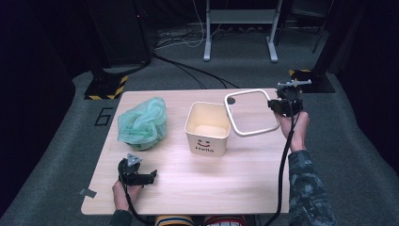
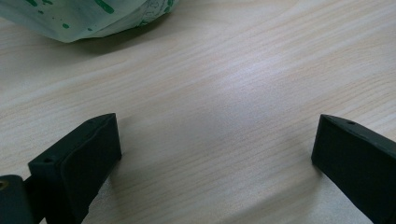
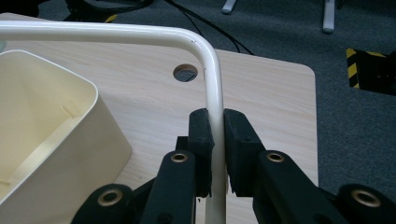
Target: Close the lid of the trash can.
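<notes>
My right tool (image 3: 215,140) is clamped tight on one side of the white frame (image 1: 251,113), holding it lifted and tilted above the right half of the bench (image 1: 197,183), with its far edge reaching over the rim of the cream bin (image 1: 207,128) marked "Hello" that stands mid-bench. My left tool (image 2: 215,149) rests low near the front left of the bench with its jaws spread wide on nothing, the crumpled green bag (image 1: 142,123) lying just beyond it.
</notes>
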`<move>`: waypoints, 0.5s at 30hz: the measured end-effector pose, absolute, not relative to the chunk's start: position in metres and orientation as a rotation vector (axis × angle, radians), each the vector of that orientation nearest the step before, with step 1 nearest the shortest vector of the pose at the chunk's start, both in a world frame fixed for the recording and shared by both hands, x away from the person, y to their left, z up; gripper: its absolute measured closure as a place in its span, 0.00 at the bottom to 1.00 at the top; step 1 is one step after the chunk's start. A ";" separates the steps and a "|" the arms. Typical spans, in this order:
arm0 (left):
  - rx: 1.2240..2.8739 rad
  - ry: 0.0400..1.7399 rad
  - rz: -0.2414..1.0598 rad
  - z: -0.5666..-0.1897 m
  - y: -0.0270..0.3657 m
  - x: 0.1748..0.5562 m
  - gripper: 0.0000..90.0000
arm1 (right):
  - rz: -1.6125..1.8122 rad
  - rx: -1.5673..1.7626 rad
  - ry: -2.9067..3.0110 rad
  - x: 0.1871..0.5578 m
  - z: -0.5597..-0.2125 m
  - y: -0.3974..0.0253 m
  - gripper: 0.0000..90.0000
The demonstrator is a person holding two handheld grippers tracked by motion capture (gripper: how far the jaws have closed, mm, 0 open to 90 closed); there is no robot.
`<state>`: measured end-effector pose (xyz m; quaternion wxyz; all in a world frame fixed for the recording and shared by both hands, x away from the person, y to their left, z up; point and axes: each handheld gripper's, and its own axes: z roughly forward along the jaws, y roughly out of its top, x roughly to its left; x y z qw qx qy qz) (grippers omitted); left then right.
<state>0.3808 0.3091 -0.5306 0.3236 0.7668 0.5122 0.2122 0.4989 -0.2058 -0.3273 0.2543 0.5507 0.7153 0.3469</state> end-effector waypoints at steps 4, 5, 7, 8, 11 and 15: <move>2.014 1.340 0.556 -0.531 0.309 0.381 0.01 | 0.943 1.495 1.956 0.501 -0.327 -0.199 0.91; 2.014 1.340 0.556 -0.531 0.309 0.381 0.01 | 0.942 1.495 1.957 0.502 -0.327 -0.198 0.91; 2.014 1.340 0.556 -0.531 0.309 0.381 0.01 | 0.943 1.496 1.960 0.503 -0.327 -0.196 0.91; 2.013 1.340 0.556 -0.531 0.309 0.381 0.01 | 0.946 1.500 1.966 0.504 -0.327 -0.193 0.91; 2.013 1.340 0.556 -0.531 0.309 0.381 0.01 | 0.945 1.498 1.976 0.506 -0.327 -0.189 0.91; 2.014 1.339 0.555 -0.531 0.309 0.381 0.01 | 0.947 1.503 1.987 0.508 -0.327 -0.184 0.91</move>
